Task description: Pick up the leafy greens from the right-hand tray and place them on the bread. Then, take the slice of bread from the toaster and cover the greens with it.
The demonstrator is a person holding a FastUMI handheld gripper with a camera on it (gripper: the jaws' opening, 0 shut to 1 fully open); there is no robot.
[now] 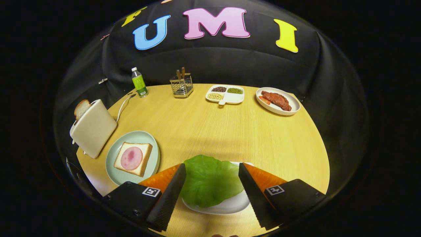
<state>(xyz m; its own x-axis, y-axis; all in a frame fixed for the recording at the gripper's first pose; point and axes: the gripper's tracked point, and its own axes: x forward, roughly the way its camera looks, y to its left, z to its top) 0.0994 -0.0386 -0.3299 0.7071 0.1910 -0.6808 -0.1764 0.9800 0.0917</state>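
Two fingers of our claw (pixel 212 171) stand wide apart, with the lettuce leaf (pixel 210 182) lying between them; whether either finger touches the leaf we cannot tell, and it is not squeezed. The leaf rests on a white tray (pixel 227 206) on the wooden desk (pixel 210 131), its crinkled edge reaching just past the fingertips.

To the left of the fingers we see a pale green plate (pixel 113 158) holding a slice of bread (pixel 133 159) topped with a round pink slice of ham (pixel 131 158). Just beyond that plate stands a cream toaster (pixel 93 128), with a second slice of bread (pixel 81 108) sticking up out of its slot and a white cord (pixel 123 105) running from it toward the back of the desk.

Along the far edge of the desk we see a small bottle with a green label (pixel 139 82), a wire holder with wooden-handled utensils (pixel 181 85), a white divided dish with beans and grains in its compartments (pixel 225 93), and a white plate (pixel 293 104) carrying a piece of cooked meat (pixel 277 100). These far things stand well apart from the claw.
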